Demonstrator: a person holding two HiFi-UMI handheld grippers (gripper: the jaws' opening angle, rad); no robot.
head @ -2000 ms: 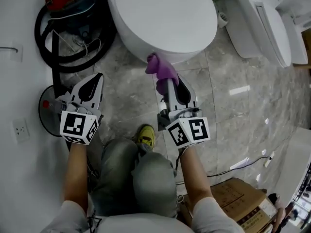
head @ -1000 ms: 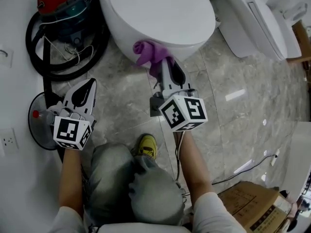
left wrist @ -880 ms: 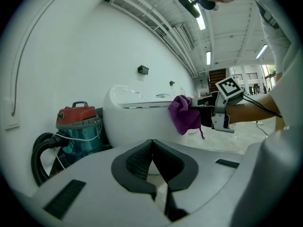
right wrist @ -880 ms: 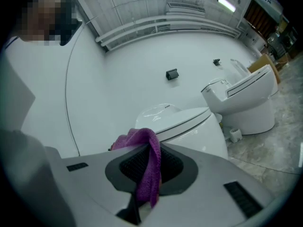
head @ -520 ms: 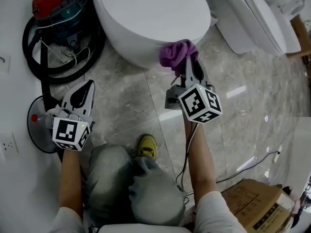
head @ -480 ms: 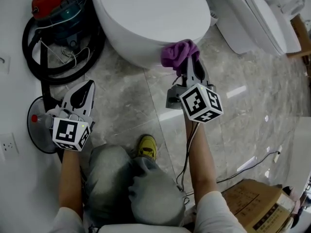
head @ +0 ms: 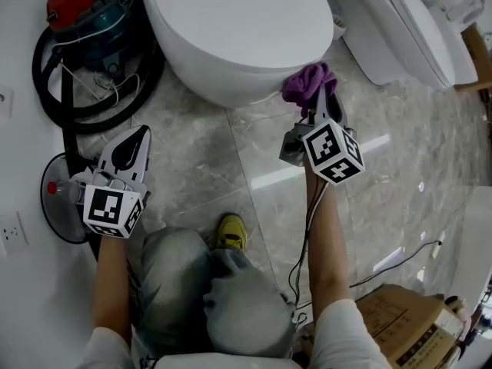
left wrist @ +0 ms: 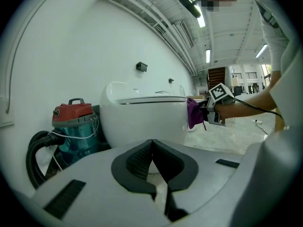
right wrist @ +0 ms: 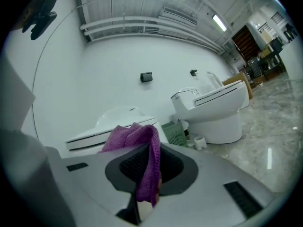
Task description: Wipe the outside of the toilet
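Note:
A white toilet (head: 238, 29) with its lid down fills the top of the head view. My right gripper (head: 323, 100) is shut on a purple cloth (head: 307, 81), which sits against the bowl's front right side. In the right gripper view the cloth (right wrist: 142, 148) bunches over the jaws and hangs down between them, with the toilet (right wrist: 109, 124) just behind. The left gripper view shows the bowl (left wrist: 142, 119) and the cloth (left wrist: 193, 112) at its right edge. My left gripper (head: 132, 138) hangs shut and empty over the floor, left of the bowl.
A red and teal vacuum cleaner (head: 88, 14) with a black hose stands left of the toilet. A second white toilet (head: 407, 29) is at the upper right, with a green basket (right wrist: 174, 134) beside it. A round black base (head: 58, 198), a cardboard box (head: 400, 321) and a floor cable (head: 392, 267) are nearby.
My right gripper has carried the purple cloth rightward along the bowl's front, from its front left to its front right side. The left gripper has stayed in place.

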